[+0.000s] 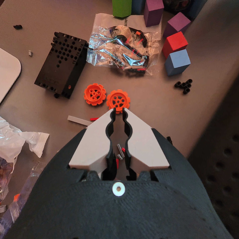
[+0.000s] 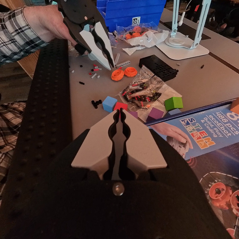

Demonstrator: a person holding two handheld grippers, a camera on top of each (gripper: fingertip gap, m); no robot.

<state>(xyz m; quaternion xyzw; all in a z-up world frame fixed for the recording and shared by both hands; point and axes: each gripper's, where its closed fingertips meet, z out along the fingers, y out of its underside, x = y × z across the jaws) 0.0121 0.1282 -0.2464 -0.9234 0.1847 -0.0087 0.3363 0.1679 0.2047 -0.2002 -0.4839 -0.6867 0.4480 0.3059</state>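
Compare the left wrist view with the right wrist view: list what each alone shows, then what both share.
Only the left wrist view: the left gripper close up, tips at the nearer orange toothed plastic wheel.

Only the right wrist view: a blue plastic bin, a printed blue cardboard box, a person's hand.

Both: two orange wheels, the black perforated plastic block, the clear bag of small parts, coloured cubes.

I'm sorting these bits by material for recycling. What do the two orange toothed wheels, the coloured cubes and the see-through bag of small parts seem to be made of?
Orange toothed wheels: likely rigid moulded plastic, with a smooth slight sheen and crisp teeth and holes.
Coloured cubes: matte, flat colour, no glare; possibly painted wood or dense foam, can't tell which.
See-through bag: thin clear plastic film, crinkled, with bright glints.
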